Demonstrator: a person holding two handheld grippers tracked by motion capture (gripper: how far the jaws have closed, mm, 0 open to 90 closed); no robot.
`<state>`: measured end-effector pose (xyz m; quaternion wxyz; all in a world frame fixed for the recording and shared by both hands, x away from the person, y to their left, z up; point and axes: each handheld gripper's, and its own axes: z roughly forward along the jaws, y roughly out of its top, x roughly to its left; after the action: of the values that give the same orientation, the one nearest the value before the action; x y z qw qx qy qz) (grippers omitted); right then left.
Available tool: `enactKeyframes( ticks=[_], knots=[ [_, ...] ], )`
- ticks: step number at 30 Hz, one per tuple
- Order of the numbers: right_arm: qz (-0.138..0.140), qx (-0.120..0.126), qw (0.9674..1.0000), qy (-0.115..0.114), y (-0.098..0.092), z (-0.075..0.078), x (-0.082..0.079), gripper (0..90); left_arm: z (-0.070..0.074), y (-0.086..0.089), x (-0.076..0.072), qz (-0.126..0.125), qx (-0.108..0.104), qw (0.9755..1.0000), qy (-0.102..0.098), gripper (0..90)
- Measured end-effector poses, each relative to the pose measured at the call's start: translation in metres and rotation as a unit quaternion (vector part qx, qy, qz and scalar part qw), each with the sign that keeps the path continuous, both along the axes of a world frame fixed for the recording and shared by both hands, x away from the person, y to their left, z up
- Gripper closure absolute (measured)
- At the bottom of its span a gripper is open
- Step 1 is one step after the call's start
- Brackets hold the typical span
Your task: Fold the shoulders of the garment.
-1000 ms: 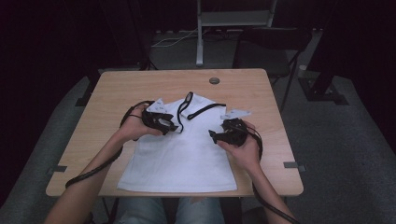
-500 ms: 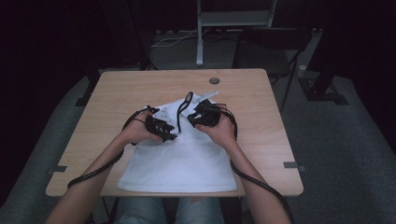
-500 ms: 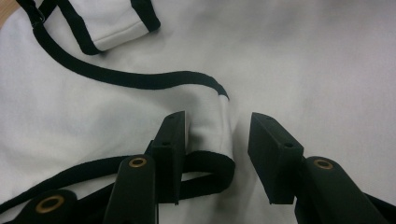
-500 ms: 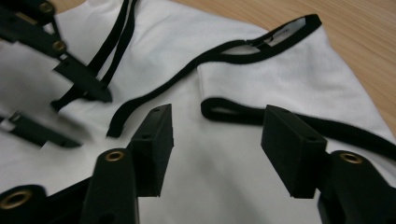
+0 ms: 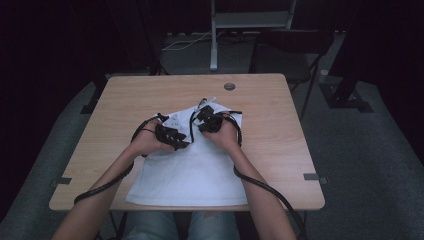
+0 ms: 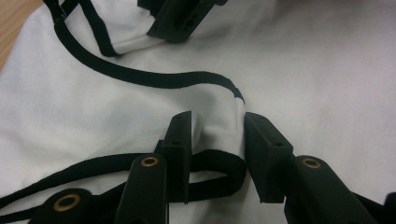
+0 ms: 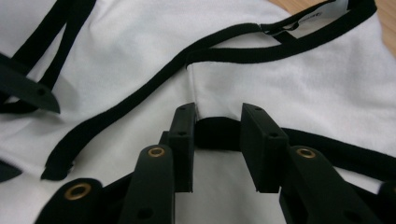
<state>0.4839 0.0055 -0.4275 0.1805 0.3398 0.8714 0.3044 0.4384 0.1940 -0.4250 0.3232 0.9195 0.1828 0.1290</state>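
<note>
White top [image 5: 190, 172] flat on table [image 5: 280, 130], neck end under both tongs. Left tongs [image 6: 215, 128] closing round fold of black-edged cloth, pads not yet pressing. Right tongs [image 7: 218, 122] likewise closing over black trim [image 7: 219, 133], gap showing. Judgement: grabs nearly made; folding itself all ahead.

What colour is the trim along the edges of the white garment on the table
Black. The trim on the white garment shows best in the right gripper view.
</note>
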Motion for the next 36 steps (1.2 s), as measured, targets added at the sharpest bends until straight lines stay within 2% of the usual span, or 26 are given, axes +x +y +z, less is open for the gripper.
enactKeyframes(
  ticks=[2, 8, 22, 36],
  knots=[
    [-0.003, -0.005, 1.0000, -0.005, 0.002, 0.000, 0.000, 68.6, 0.000, 0.000, 0.000, 0.000, 0.002, 1.0000, 0.000, 63.6],
    [-0.011, 0.002, 0.9999, -0.008, 0.001, 0.001, -0.001, 81.8, -0.001, 0.000, -0.001, 0.003, -0.003, 1.0000, -0.001, 63.7],
    [0.010, 0.020, 0.9997, -0.008, -0.013, 0.009, -0.014, 85.4, -0.002, 0.000, -0.001, 0.012, -0.014, 0.9998, -0.001, 63.6],
    [0.040, 0.017, 0.9990, -0.013, -0.022, 0.019, -0.031, 85.4, -0.003, 0.000, -0.002, 0.019, -0.016, 0.9997, -0.005, 63.5]
  ],
)
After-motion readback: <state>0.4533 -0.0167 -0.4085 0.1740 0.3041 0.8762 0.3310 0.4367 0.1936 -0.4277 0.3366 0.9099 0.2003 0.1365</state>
